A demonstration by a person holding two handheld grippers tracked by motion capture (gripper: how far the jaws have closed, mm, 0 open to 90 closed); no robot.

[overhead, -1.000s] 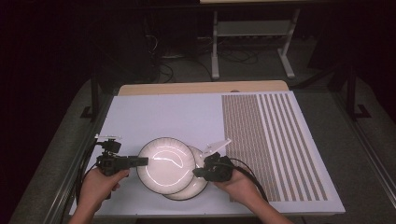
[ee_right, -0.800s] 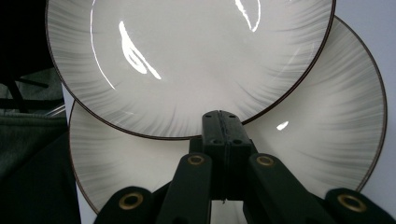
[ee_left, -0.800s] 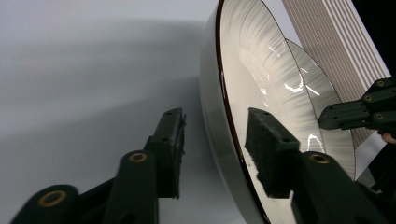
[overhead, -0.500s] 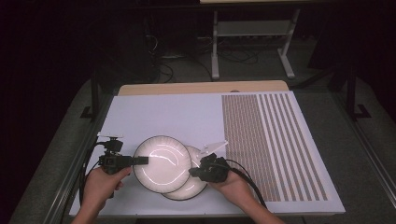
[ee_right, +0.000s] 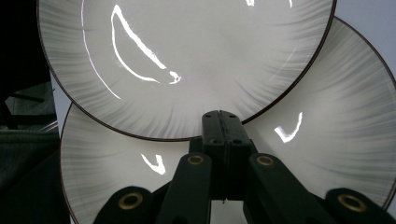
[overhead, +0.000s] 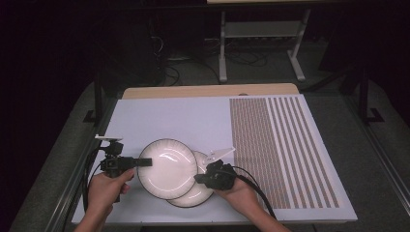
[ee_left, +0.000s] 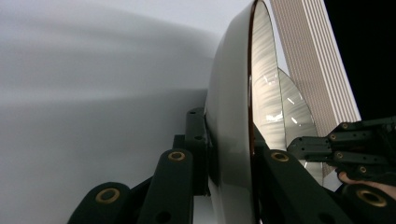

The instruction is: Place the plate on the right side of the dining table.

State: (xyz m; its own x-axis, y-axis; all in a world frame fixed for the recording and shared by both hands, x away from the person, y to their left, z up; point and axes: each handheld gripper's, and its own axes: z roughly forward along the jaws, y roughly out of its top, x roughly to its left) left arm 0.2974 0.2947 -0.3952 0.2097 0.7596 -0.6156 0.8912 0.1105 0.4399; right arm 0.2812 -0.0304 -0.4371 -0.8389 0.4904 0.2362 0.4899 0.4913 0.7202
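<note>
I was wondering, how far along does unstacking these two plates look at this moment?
Done: the left gripper is clamped on the rim of the upper plate. In hand: that plate overlaps the lower plate only partly, with the shut right gripper at their overlap. Left: setting it fully clear on the white mat.

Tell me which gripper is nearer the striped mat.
Right. The right gripper sits at the plates' right side, a short way left of the striped mat. The left gripper clamps the top plate on its left rim, farther away.
</note>
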